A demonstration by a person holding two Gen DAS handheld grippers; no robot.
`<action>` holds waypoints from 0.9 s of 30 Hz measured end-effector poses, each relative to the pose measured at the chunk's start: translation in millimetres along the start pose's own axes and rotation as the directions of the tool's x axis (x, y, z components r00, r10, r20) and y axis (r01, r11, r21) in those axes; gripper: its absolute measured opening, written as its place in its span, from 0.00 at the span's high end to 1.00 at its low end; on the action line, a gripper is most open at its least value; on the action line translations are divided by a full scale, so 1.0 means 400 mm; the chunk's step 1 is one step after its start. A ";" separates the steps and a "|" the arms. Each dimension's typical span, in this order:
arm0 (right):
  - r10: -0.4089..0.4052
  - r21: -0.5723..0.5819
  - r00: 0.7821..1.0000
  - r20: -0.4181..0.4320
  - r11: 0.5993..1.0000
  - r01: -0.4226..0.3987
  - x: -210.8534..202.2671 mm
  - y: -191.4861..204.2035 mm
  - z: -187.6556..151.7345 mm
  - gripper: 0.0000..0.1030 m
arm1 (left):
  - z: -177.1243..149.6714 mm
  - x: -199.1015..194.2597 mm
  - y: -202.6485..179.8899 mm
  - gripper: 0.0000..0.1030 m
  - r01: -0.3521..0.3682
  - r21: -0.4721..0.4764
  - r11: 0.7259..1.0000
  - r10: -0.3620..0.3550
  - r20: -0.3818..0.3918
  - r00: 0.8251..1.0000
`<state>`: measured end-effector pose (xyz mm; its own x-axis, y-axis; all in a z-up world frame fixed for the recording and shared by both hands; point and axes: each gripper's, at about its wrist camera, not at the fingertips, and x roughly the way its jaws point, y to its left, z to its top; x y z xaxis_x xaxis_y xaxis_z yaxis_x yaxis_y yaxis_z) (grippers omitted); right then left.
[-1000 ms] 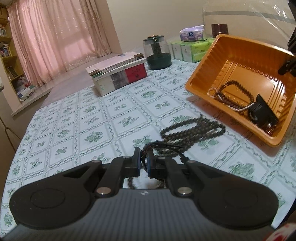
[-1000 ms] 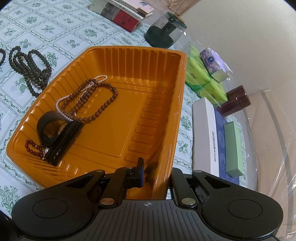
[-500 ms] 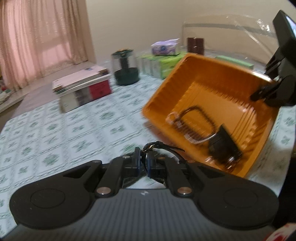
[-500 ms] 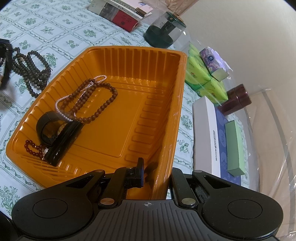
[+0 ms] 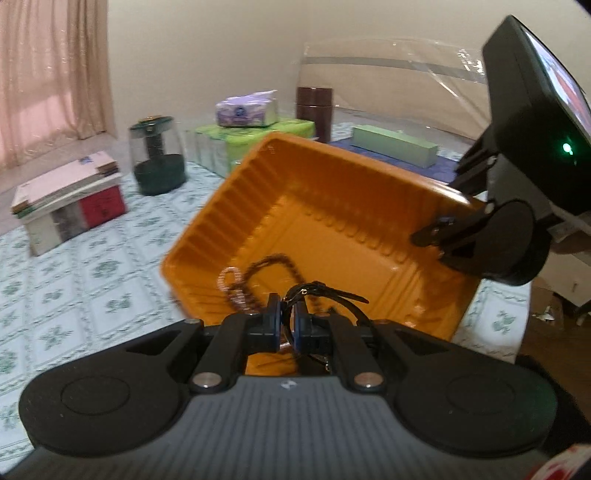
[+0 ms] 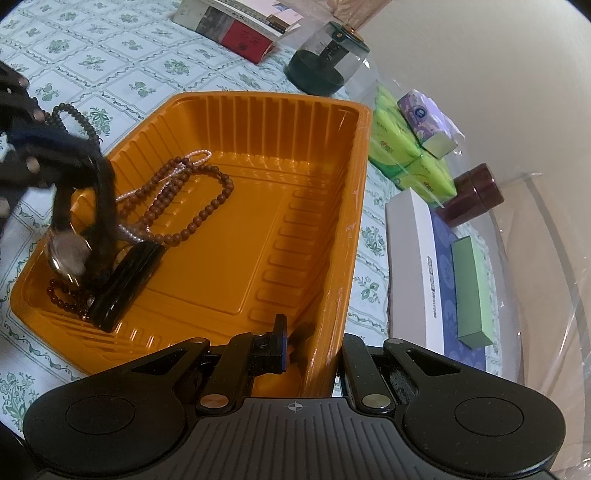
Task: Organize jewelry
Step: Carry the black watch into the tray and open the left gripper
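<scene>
- Since a second ago, the left claw (image 5: pixel 287 325) has carried the black-strapped watch (image 6: pixel 72 254) off the tablecloth and over the near-left end of the orange tray (image 6: pixel 258 122); the dark bead strand that lay ahead of it is now behind, on the cloth.
- Left claw is narrow, its pads pinching the watch strap, with the watch face hanging below over the tray's contents.
- Under the watch lie a brown bead necklace (image 6: pixel 192 206), a pearl strand (image 6: pixel 197 155), a black box (image 6: pixel 127 284) and small red beads (image 6: pixel 61 297).
- Right claw (image 6: pixel 310 350) grips the tray's near wall, one finger inside and one outside, holding the tray tilted.
- Beyond the tray stand a dark glass jar (image 6: pixel 325 66), stacked books (image 6: pixel 236 26), green tissue packs (image 6: pixel 410 155) and a brown canister (image 6: pixel 474 194).
</scene>
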<state>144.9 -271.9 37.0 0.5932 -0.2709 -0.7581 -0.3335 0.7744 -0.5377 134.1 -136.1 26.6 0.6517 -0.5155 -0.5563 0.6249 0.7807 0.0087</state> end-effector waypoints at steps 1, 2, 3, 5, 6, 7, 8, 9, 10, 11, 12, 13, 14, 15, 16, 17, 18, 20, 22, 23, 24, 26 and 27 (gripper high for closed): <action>0.001 0.001 1.000 0.000 1.000 -0.001 0.000 -0.001 -0.001 0.91 | 0.001 0.005 -0.006 0.94 0.010 0.000 1.000 -0.010 -0.002 1.000; 0.002 0.002 1.000 0.000 1.000 -0.002 0.000 -0.003 -0.002 0.91 | 0.000 0.009 -0.011 0.94 0.017 -0.001 1.000 -0.017 -0.003 1.000; 0.003 0.003 1.000 0.001 1.000 -0.003 0.000 -0.002 -0.002 0.91 | -0.001 0.016 -0.016 0.94 0.027 -0.002 1.000 -0.027 -0.007 1.000; 0.003 0.003 1.000 0.001 1.000 -0.003 -0.001 -0.002 -0.002 0.91 | -0.003 0.027 -0.026 0.94 0.041 -0.003 0.999 -0.041 -0.015 0.999; 0.003 0.003 1.000 0.001 1.000 -0.003 -0.001 -0.002 -0.002 0.91 | -0.005 0.032 -0.030 0.92 0.051 0.000 0.999 -0.051 -0.017 0.999; 0.003 0.003 1.000 0.001 1.000 -0.003 -0.001 -0.001 -0.002 0.91 | -0.006 0.036 -0.032 0.87 0.063 0.000 0.998 -0.063 -0.018 0.998; 0.004 0.003 1.000 0.001 1.000 -0.004 -0.001 -0.002 -0.003 0.91 | -0.009 0.035 -0.032 0.85 0.074 -0.002 0.997 -0.074 -0.011 0.997; 0.004 0.004 1.000 0.000 1.000 -0.004 -0.001 -0.002 -0.003 0.91 | -0.011 0.031 -0.030 0.76 0.075 -0.004 0.997 -0.075 -0.006 0.997; 0.004 0.004 1.000 0.001 1.000 -0.004 -0.001 -0.002 -0.003 0.91 | -0.014 0.027 -0.026 0.76 0.068 -0.005 0.998 -0.068 -0.005 0.998; 0.004 0.006 1.000 0.001 1.000 -0.004 -0.001 -0.001 -0.004 0.91 | -0.017 0.021 -0.019 0.76 0.059 -0.008 0.998 -0.059 -0.004 0.998; 0.004 0.007 1.000 0.000 1.000 -0.004 -0.001 -0.001 -0.004 0.91 | -0.020 0.014 -0.011 0.76 0.049 -0.014 0.999 -0.049 -0.002 0.999; 0.005 0.008 1.000 0.000 1.000 -0.005 -0.001 -0.001 -0.003 0.91 | -0.026 0.004 0.000 0.76 0.033 -0.022 0.999 -0.033 0.003 0.999; 0.005 0.008 1.000 0.000 1.000 -0.005 -0.001 0.000 -0.003 0.91 | -0.030 -0.010 0.012 0.76 0.020 -0.030 0.999 -0.020 0.013 1.000; 0.005 0.008 1.000 0.000 1.000 -0.005 -0.001 0.000 -0.003 0.91 | -0.035 -0.024 0.026 0.76 0.005 -0.041 0.999 -0.005 0.020 1.000; 0.005 0.008 1.000 0.001 1.000 -0.005 -0.001 0.000 -0.003 0.91 | -0.039 -0.035 0.040 0.76 -0.010 -0.055 0.998 0.011 0.023 1.000; 0.004 0.007 1.000 0.000 1.000 -0.004 0.000 0.001 -0.003 0.91 | -0.047 -0.047 0.056 0.76 -0.025 -0.069 0.997 0.026 0.025 0.999; 0.004 0.008 1.000 0.000 1.000 -0.004 0.000 0.000 -0.004 0.91 | -0.053 -0.056 0.069 0.76 -0.033 -0.078 0.996 0.035 0.024 0.999; 0.004 0.008 1.000 0.000 1.000 -0.004 0.000 -0.001 -0.004 0.91 | -0.068 -0.071 0.092 0.76 -0.059 -0.091 0.994 0.061 0.016 0.998; 0.002 0.007 1.000 0.000 1.000 -0.002 -0.001 -0.001 -0.004 0.91 | -0.087 -0.085 0.115 0.76 -0.082 -0.101 0.992 0.082 0.003 0.997; 0.001 0.007 1.000 0.001 1.000 -0.001 -0.001 0.000 -0.004 0.91 | -0.099 -0.091 0.127 0.76 -0.091 -0.110 0.990 0.091 -0.005 0.996; 0.001 0.007 1.000 0.001 1.000 -0.001 -0.002 0.000 -0.004 0.91 | -0.108 -0.096 0.135 0.76 -0.099 -0.122 0.988 0.099 -0.012 0.995; 0.001 0.007 1.000 0.001 1.000 -0.001 -0.001 0.000 -0.005 0.91 | -0.125 -0.107 0.150 0.76 -0.114 -0.145 0.983 0.112 -0.022 0.994; 0.001 0.007 1.000 0.001 1.000 -0.001 -0.001 0.001 -0.005 0.91 | -0.131 -0.112 0.152 0.76 -0.113 -0.152 0.982 0.110 -0.026 0.994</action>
<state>143.0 -272.8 36.5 0.5934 -0.2696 -0.7584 -0.3287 0.7789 -0.5341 120.2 -47.0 8.3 0.7054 -0.4167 -0.5734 0.4743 0.8786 -0.0550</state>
